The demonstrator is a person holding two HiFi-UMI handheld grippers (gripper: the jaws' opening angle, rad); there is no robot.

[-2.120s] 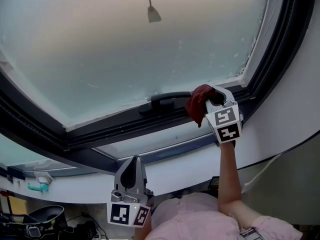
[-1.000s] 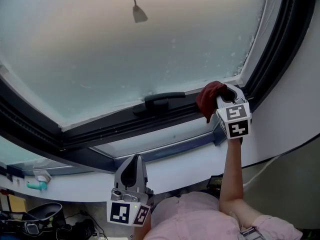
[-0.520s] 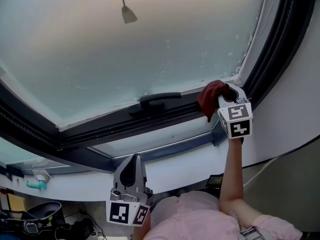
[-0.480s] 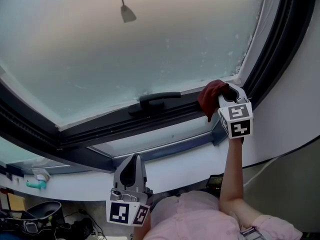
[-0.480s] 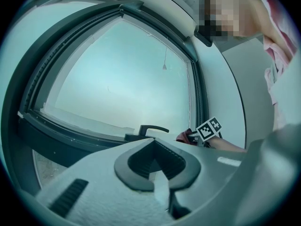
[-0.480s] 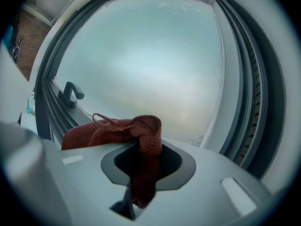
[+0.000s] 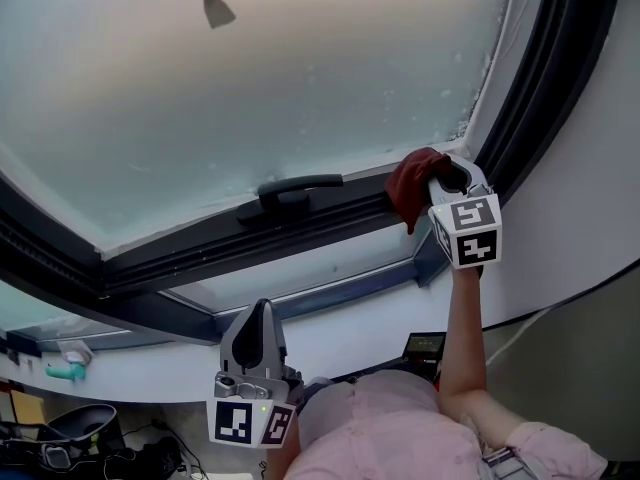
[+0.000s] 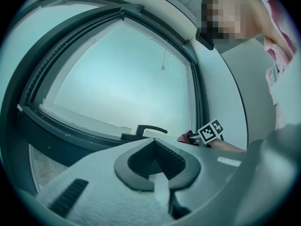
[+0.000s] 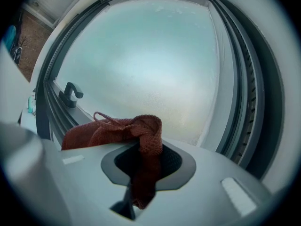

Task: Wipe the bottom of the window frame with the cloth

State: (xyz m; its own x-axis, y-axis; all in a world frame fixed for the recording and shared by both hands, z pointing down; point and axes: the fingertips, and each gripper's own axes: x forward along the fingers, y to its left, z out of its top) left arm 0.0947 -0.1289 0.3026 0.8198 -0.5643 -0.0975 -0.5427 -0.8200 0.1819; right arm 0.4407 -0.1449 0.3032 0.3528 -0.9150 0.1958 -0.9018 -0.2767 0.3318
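Red cloth (image 7: 406, 186) in right claw (image 7: 441, 174), trailing left along frame (image 7: 200, 244)

A dark red knitted cloth (image 7: 408, 186), bunched and crumpled, sits at about 2 o'clock in the head view. It lies against the right end of the window frame's dark bottom rail (image 7: 200, 243), close to the corner. The rail slants from 9 o'clock up towards 2 o'clock. In the right gripper view, a hanging fold of the fabric (a loose loop shows at its top edge) is pinched between the jaws of the right gripper (image 9: 141, 168).
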